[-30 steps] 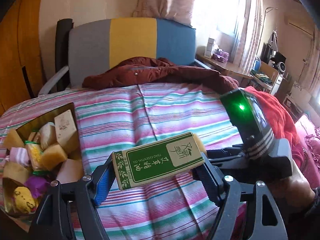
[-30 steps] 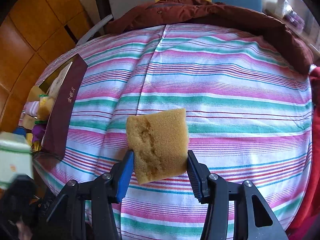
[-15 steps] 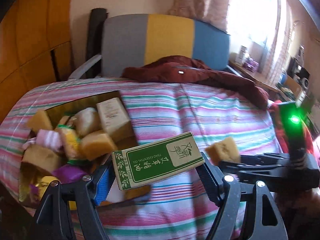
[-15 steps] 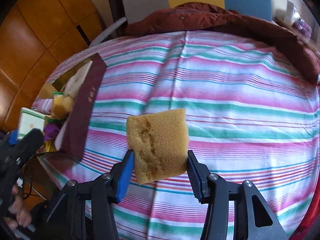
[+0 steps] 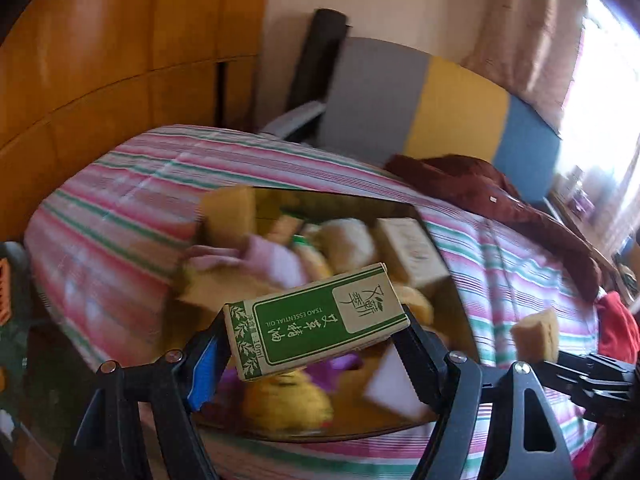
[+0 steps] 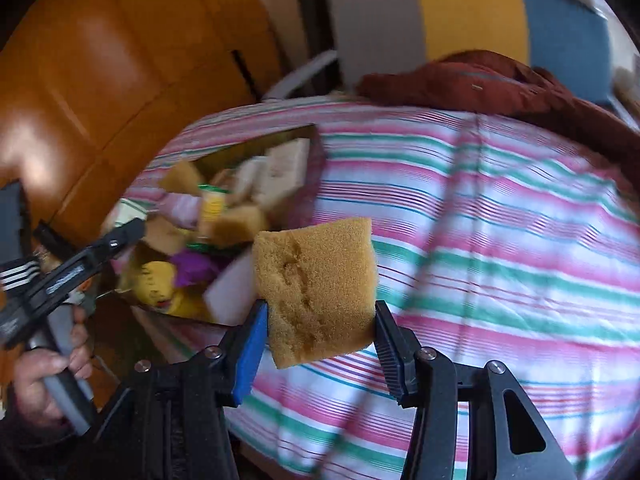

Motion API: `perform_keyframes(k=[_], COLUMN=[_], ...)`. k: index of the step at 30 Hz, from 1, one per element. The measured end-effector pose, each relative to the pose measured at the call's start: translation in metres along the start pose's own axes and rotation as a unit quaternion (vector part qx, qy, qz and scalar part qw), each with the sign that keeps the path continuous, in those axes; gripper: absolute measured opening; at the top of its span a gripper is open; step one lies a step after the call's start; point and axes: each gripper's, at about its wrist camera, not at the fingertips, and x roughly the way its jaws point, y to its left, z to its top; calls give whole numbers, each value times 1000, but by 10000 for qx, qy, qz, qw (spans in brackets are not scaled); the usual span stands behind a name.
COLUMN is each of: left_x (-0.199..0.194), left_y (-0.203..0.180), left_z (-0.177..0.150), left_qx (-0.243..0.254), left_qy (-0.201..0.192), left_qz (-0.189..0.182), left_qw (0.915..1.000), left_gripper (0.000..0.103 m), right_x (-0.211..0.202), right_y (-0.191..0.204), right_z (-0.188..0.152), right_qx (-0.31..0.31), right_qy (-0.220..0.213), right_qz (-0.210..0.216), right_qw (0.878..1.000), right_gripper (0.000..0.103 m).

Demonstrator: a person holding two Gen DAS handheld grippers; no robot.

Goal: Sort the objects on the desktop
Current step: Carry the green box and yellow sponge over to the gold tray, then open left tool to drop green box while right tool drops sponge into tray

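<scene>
**Both grippers loaded above the striped bed, box of sorted items below**

A green and cream essential-oil carton is clamped lengthwise between the jaws of the left gripper, the pads pressed against its two short ends. The carton is held tilted, its right end higher, in the air above an open box that lies on a bed covered with a pink, green and white striped sheet. The box is seen filled with blurred items: yellow-brown sponge pieces, a pale carton, something pink, something purple and a yellow object near its front edge.

A yellow-brown sponge block is gripped between the jaws of the right gripper, squeezed at its lower sides and projecting upward past the pads. It is held above the striped sheet, just to the right of the box. In the left wrist view the same sponge is seen at the right edge, raised clear of the bed.

A hand is seen on the left gripper's handle. A dark red jacket is draped at the far side of the bed, in front of a grey, yellow and blue chair back.
</scene>
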Motion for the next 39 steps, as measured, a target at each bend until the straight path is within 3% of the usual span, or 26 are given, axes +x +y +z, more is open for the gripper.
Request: perform_keyframes(k=[5, 11, 19, 22, 24, 26, 33, 39], left_x=[-5, 4, 31, 39, 44, 49, 62, 43], left_y=[24, 17, -15, -21, -22, -22, -15, 4], left_z=[-9, -16, -15, -17, -17, -18, -25, -21], left_qx=[-57, 150, 530, 608, 608, 615, 380, 12], left_qy=[-4, 130, 366, 458, 520, 542, 840, 611], left_qz=[188, -9, -186, -200, -248, -211, -403, -436], left_qw=[9998, 9998, 9978, 9969, 9965, 9964, 9949, 9972], left_gripper=[78, 78, 78, 78, 78, 79, 80, 79], right_x=[14, 43, 68, 73, 73, 73, 69, 58], right_y=[39, 79, 79, 81, 79, 77, 75, 83], right_z=[8, 14, 23, 24, 25, 25, 20, 12], right_qx=[-430, -963, -893, -959, -928, -897, -888, -1169], right_qy=[109, 399, 559, 588, 579, 553, 488, 332], right_qz=[355, 575, 193, -13, 25, 25, 67, 71], right_qw=[9984, 9929, 9943, 9937, 9940, 9944, 9948, 9926], right_gripper=[52, 53, 53, 56, 64, 65, 66, 65])
